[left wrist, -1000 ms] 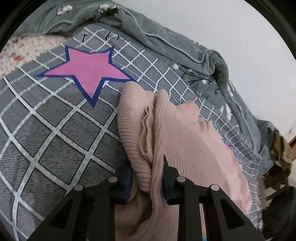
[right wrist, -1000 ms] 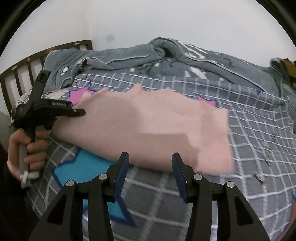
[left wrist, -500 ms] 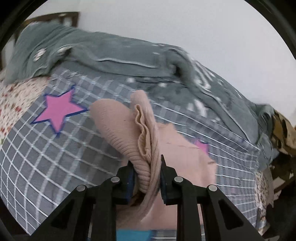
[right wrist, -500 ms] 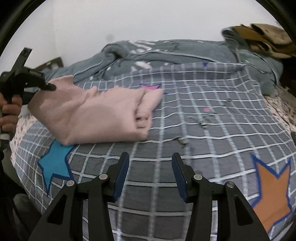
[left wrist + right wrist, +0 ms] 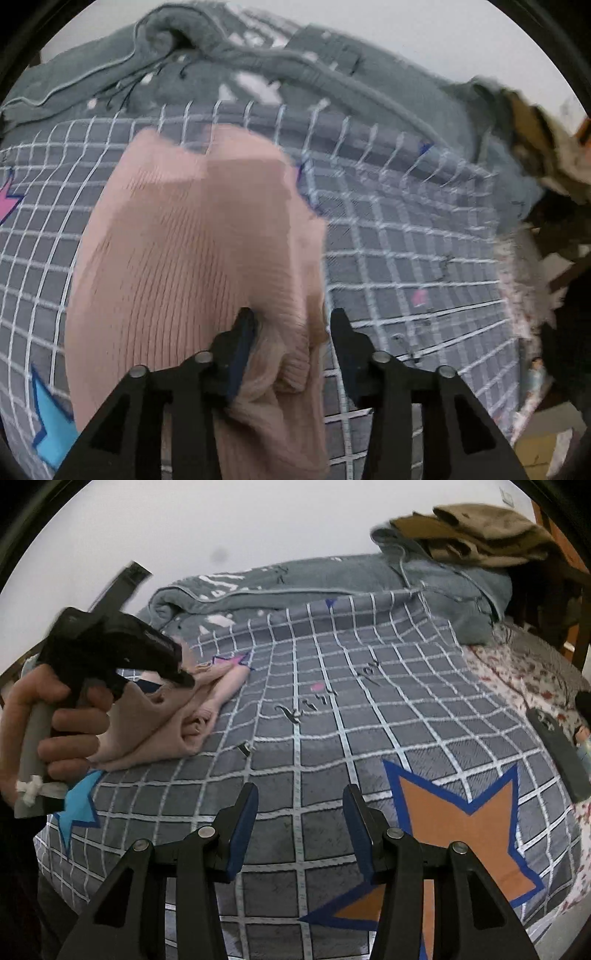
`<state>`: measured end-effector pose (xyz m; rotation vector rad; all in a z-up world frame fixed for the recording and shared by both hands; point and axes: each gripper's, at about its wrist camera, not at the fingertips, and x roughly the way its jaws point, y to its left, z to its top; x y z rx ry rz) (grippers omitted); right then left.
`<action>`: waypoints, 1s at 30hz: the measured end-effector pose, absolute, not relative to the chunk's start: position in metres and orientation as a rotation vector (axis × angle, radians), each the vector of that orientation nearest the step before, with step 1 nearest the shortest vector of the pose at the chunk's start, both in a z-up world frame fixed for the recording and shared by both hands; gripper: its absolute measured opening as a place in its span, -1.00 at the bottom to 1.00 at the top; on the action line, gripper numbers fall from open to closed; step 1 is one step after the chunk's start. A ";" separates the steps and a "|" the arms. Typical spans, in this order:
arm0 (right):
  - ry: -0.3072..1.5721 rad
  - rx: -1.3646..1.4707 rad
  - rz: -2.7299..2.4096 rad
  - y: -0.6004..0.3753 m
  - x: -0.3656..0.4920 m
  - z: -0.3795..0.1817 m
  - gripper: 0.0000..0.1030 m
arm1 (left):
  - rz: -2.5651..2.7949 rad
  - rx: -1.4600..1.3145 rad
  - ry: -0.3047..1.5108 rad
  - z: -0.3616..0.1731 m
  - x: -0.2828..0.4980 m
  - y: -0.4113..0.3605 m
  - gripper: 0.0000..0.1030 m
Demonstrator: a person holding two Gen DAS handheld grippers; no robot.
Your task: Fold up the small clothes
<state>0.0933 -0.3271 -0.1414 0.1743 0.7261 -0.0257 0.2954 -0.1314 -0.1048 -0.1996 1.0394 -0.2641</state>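
A pink ribbed sweater (image 5: 184,240) lies bunched on the grey checked bedspread (image 5: 406,240). Its folded edge sits between the jaws of my left gripper (image 5: 291,317), which are opening: the left pad still touches the knit, the right pad stands clear of it. In the right wrist view the sweater (image 5: 177,723) lies at the left of the bed, with a hand (image 5: 55,720) holding the left gripper (image 5: 181,675) over it. My right gripper (image 5: 299,794) hangs open over bare bedspread, well to the right of the sweater, with nothing between its fingers.
A grey quilt (image 5: 332,579) is heaped along the far side against the white wall. Brown clothes (image 5: 480,535) are piled on a chair at the back right. An orange star (image 5: 454,834) marks the bedspread near my right gripper. A dark flat object (image 5: 557,753) lies at the right edge.
The left gripper carried the sweater's gathered edge rightward across the garment, then its jaws widened off the cloth. The right gripper swung right, away from the sweater, toward the orange star.
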 end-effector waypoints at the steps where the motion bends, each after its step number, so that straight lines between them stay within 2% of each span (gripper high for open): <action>1: 0.733 0.183 -0.021 -0.327 0.096 -0.144 -0.07 | -0.293 -0.205 1.016 -0.098 0.293 -0.125 -0.13; 3: 0.738 0.196 0.007 -0.323 0.106 -0.145 -0.07 | -0.314 -0.220 0.958 -0.084 0.286 -0.105 0.16; 9: 0.656 0.204 0.123 -0.288 0.136 -0.123 -0.07 | -0.208 -0.196 0.845 -0.076 0.273 -0.035 0.18; 15: 0.571 0.233 0.255 -0.239 0.180 -0.101 -0.07 | -0.158 -0.232 0.870 -0.102 0.265 0.024 0.18; 18: 0.601 0.264 0.215 -0.223 0.211 -0.106 -0.07 | -0.183 -0.271 0.871 -0.115 0.262 0.036 0.18; 20: 0.666 0.265 0.181 -0.215 0.227 -0.117 -0.15 | -0.213 -0.299 0.867 -0.121 0.261 0.042 0.18; 21: 0.706 0.250 0.179 -0.211 0.235 -0.124 -0.40 | -0.231 -0.312 0.866 -0.123 0.261 0.044 0.18; 22: 0.716 0.230 0.193 -0.209 0.237 -0.127 -0.79 | -0.244 -0.319 0.864 -0.125 0.261 0.042 0.18; 24: 0.671 0.188 0.191 -0.211 0.230 -0.126 -0.81 | -0.276 -0.324 0.856 -0.127 0.260 0.043 0.18; 26: 0.611 0.278 0.178 -0.232 0.216 -0.129 -0.83 | -0.298 -0.321 0.845 -0.128 0.258 0.043 0.18; 28: 0.670 0.391 0.150 -0.251 0.214 -0.153 -0.83 | -0.330 -0.330 0.835 -0.131 0.256 0.043 0.18; 30: 0.728 0.386 0.125 -0.249 0.215 -0.175 -0.84 | -0.354 -0.344 0.844 -0.137 0.256 0.043 0.18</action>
